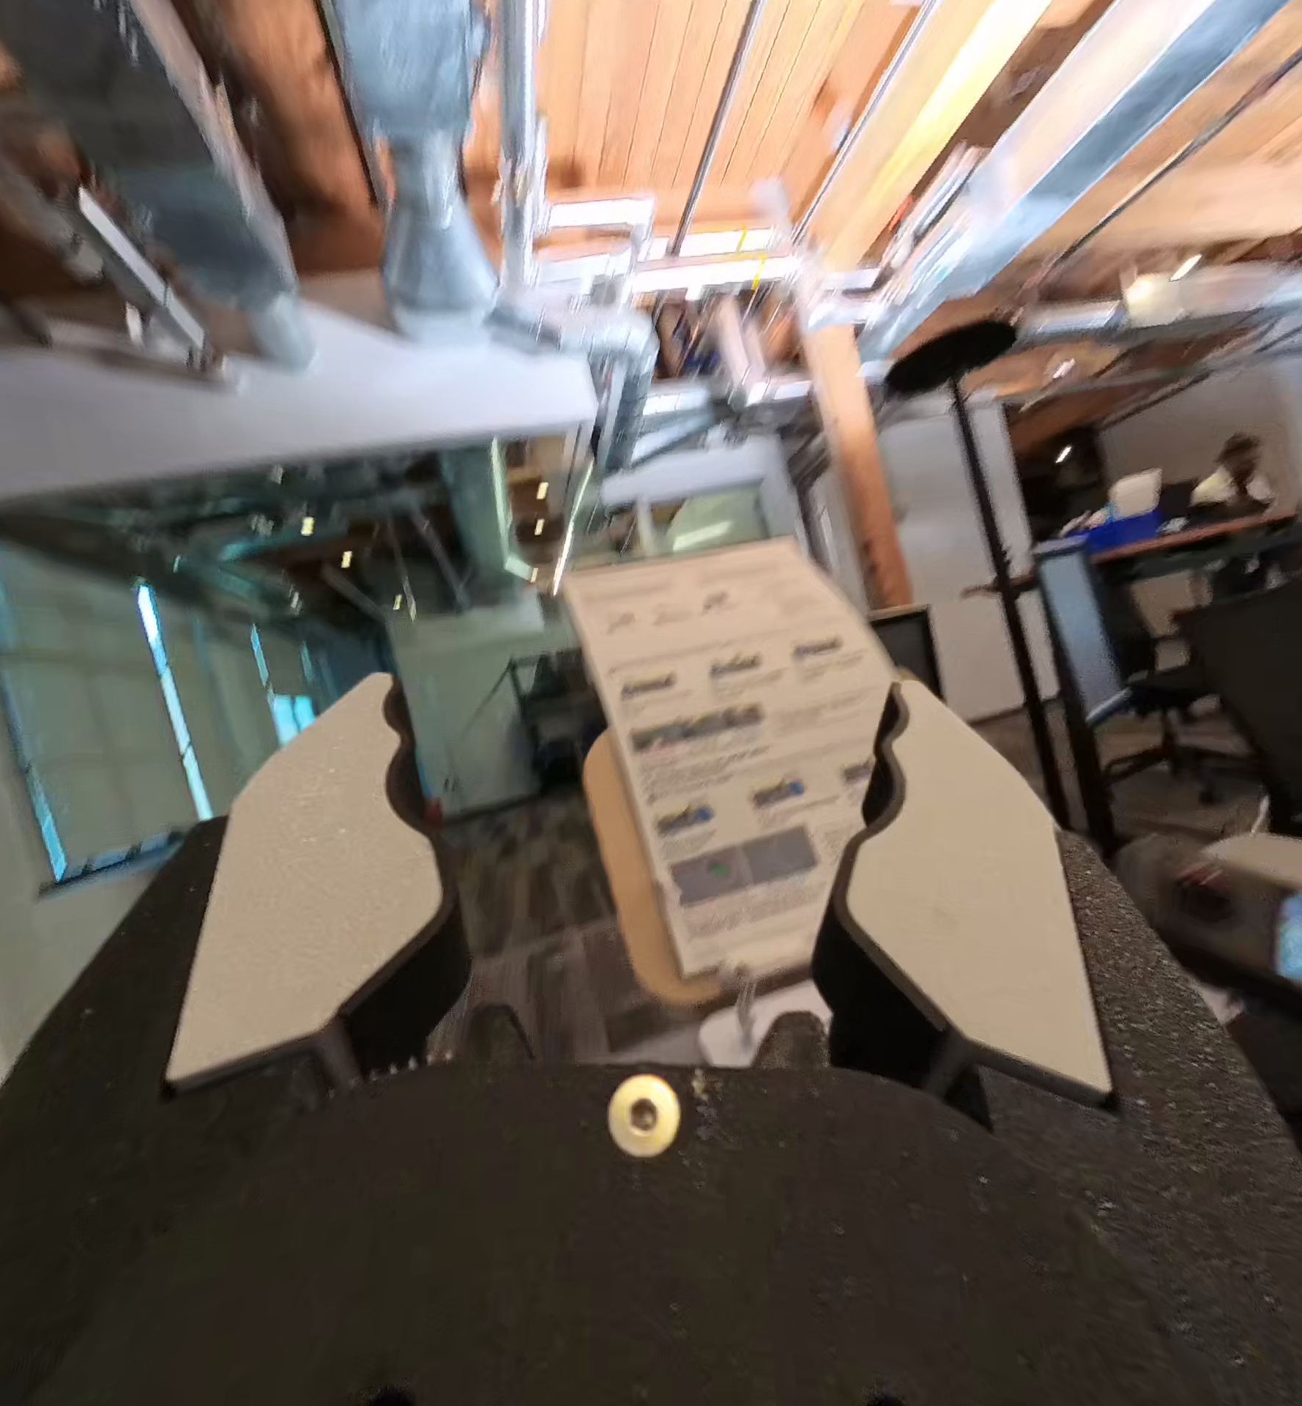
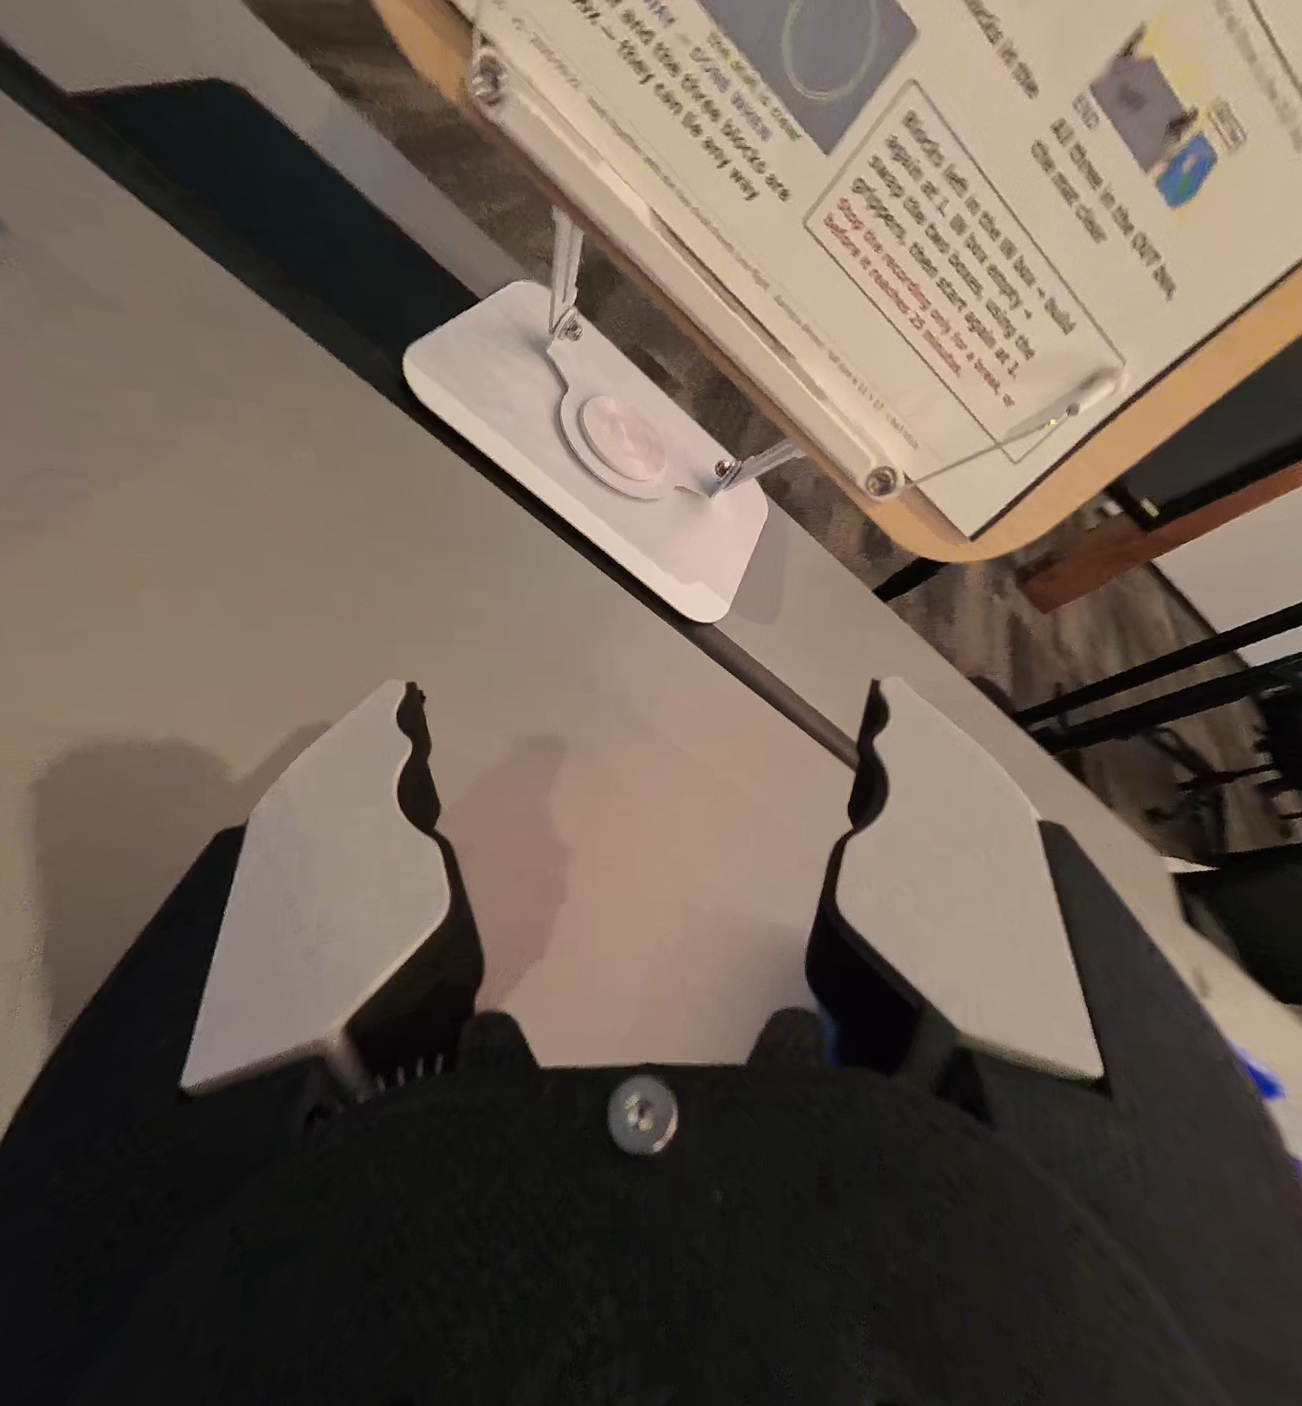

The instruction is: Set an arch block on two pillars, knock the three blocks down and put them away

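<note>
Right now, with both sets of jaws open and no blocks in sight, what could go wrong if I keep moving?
1. The right gripper hangs low over the grey table, close to the white flat stand base holding the tilted instruction sheet; a forward sweep might knock it.
2. The left gripper points up into the room, its view blurred, so it is probably moving blind to the table.

Left wrist view pitched up, looking across the room at ceiling and far desks, blurred. Right wrist view tilted down, close over the grey table point(image 2: 214, 548), facing its far edge. Both share the instruction sheet on its stand point(image 1: 732, 753) point(image 2: 899, 228); white base point(image 2: 595, 449) sits at that edge.
</note>
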The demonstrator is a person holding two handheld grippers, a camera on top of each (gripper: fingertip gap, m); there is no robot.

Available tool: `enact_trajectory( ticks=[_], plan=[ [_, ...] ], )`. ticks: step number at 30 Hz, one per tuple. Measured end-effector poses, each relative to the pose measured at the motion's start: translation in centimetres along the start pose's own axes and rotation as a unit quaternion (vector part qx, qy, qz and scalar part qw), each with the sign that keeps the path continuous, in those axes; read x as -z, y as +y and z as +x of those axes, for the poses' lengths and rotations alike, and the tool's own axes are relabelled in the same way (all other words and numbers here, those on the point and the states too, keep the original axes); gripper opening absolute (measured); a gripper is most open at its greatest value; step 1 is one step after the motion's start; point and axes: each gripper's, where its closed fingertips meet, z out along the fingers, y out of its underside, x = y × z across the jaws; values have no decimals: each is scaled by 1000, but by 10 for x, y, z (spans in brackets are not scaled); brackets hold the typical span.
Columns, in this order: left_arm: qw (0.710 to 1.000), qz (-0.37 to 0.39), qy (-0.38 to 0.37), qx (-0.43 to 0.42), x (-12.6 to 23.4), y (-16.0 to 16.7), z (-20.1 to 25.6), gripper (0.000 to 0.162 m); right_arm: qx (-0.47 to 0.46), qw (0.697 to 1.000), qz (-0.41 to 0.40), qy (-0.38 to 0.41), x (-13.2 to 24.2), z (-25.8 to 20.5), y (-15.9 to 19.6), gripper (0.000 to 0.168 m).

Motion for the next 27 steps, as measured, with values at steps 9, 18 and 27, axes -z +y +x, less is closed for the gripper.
enact_trajectory(
  ticks=[9,18,27],
  plan=[
    [959,-280,4,34,17,108,-58,79,-156,961,229,-25,89,83,-62,104],
    [956,-279,84,40,10,114,-18,35,-59,937,341,-41,176,127,-109,102],
    [958,-267,94,41,18,94,-16,7,-66,934,349,-35,170,150,-59,72]
  ],
)
